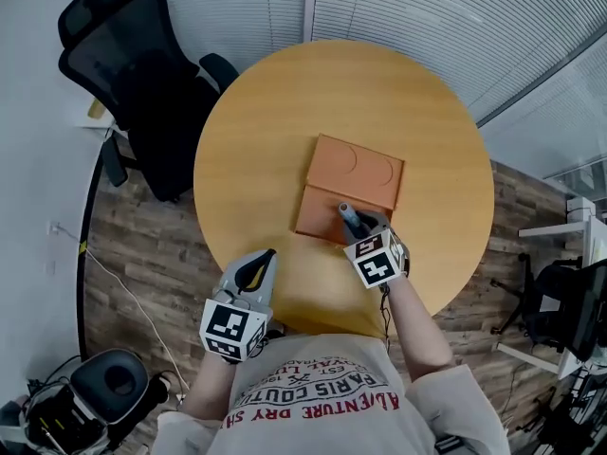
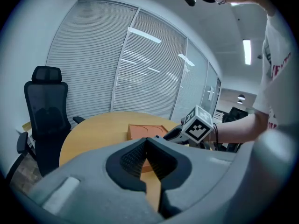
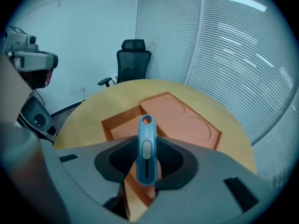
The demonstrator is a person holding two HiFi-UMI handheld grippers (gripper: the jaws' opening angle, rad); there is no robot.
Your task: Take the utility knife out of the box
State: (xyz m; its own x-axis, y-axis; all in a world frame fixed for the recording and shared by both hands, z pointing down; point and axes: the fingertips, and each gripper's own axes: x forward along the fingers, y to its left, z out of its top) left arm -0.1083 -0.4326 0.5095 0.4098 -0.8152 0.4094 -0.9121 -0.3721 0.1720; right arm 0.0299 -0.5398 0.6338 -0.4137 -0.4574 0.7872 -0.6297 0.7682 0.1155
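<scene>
Round wooden table (image 1: 247, 159), blinds (image 1: 427, 17) behind it, black office chair (image 1: 142, 74) beside it, plank floor (image 1: 142, 254). Orange box (image 1: 356, 173) lies open, tray below my right fingers. My right gripper (image 1: 358, 226) clamps the blue utility knife (image 3: 146, 148) above that tray. My left gripper (image 1: 261, 265) has its fingers together, nothing between them, at the table's near edge.

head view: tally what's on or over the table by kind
orange box: 1
blue utility knife: 1
grippers: 2, left gripper and right gripper
total: 4
</scene>
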